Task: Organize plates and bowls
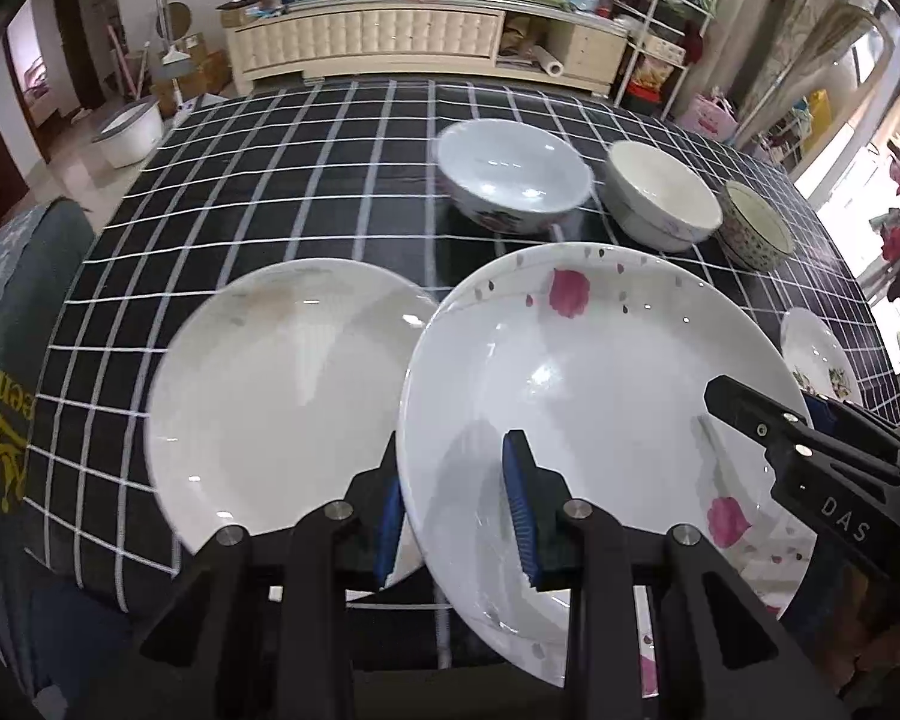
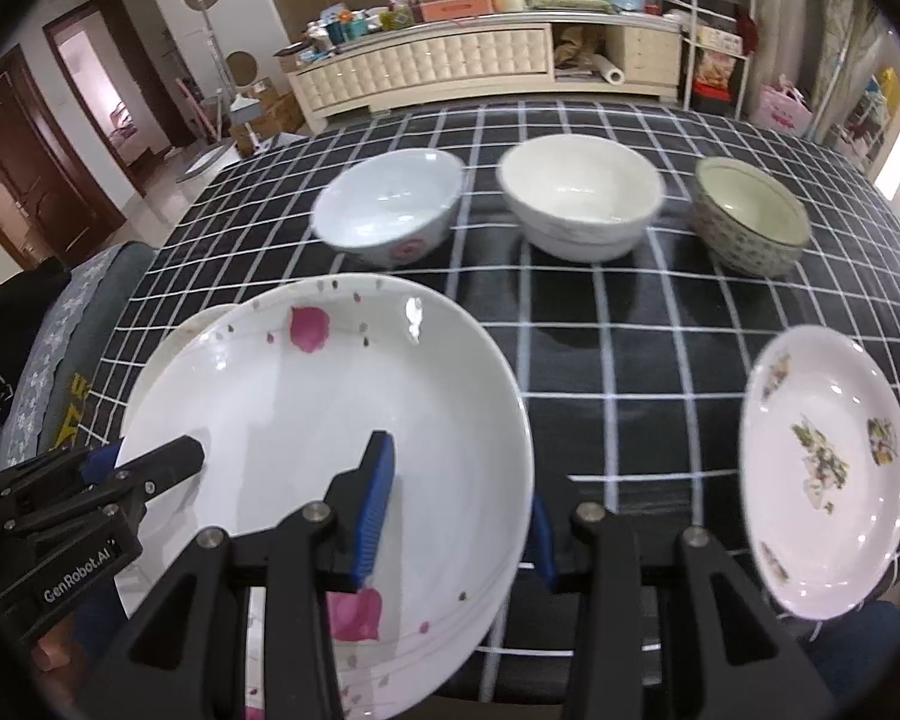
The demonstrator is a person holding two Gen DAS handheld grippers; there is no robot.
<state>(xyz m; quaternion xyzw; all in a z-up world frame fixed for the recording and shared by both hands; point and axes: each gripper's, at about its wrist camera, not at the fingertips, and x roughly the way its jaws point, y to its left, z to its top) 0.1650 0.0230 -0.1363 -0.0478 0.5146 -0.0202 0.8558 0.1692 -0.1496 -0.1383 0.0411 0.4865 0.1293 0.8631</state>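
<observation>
A white plate with pink petals (image 1: pixel 570 396) (image 2: pixel 330 420) hangs tilted above the checked table, held from both sides. My left gripper (image 1: pixel 453 516) is shut on its left rim, one blue pad above and one below. On the opposite rim my right gripper (image 2: pixel 459 522) is shut the same way. Each gripper shows in the other's view: the right gripper (image 1: pixel 750 414), the left gripper (image 2: pixel 168 462). A plain white plate (image 1: pixel 282 396) (image 2: pixel 180 330) lies on the cloth, partly under the held plate's left edge.
Three bowls stand in a row further back: a pale blue bowl (image 2: pixel 390 204), a cream bowl (image 2: pixel 579 198) and a patterned bowl (image 2: pixel 750 216). A small floral plate (image 2: pixel 828 468) lies at the right. A cushioned seat (image 1: pixel 12 360) borders the table's left edge.
</observation>
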